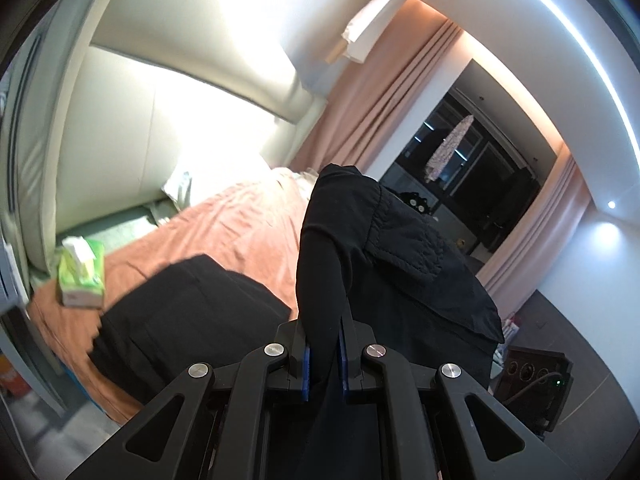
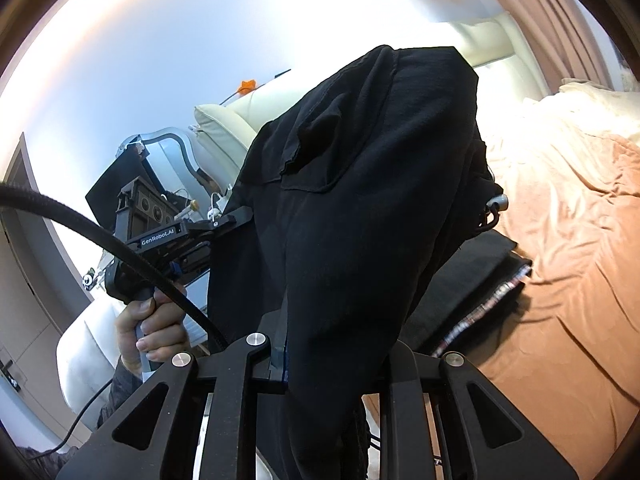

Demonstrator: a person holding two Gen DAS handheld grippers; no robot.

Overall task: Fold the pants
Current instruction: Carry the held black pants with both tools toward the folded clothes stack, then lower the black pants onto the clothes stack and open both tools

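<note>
Pants (image 1: 384, 240), black and limp, hang in the air over the near edge of the bed (image 1: 240, 220), lifted between two grippers. The left gripper (image 1: 323, 354) has its jaws closed to a narrow gap on a bunched fold of the fabric. The right gripper (image 2: 320, 356) is draped by the cloth; its jaws appear clamped on it, though one finger is hidden under the drape. The person's left hand (image 2: 152, 328) grips the handle of the other tool. Another dark folded garment (image 1: 180, 312) lies flat on the orange bedspread, near a green tissue pack (image 1: 82, 276). The cloth looks light, soft and slack, so it will sag and bunch wherever unsupported. I'd judge the waistband or a stitched seam the firmest place to hold, spread wide to keep the legs hanging even.
</note>
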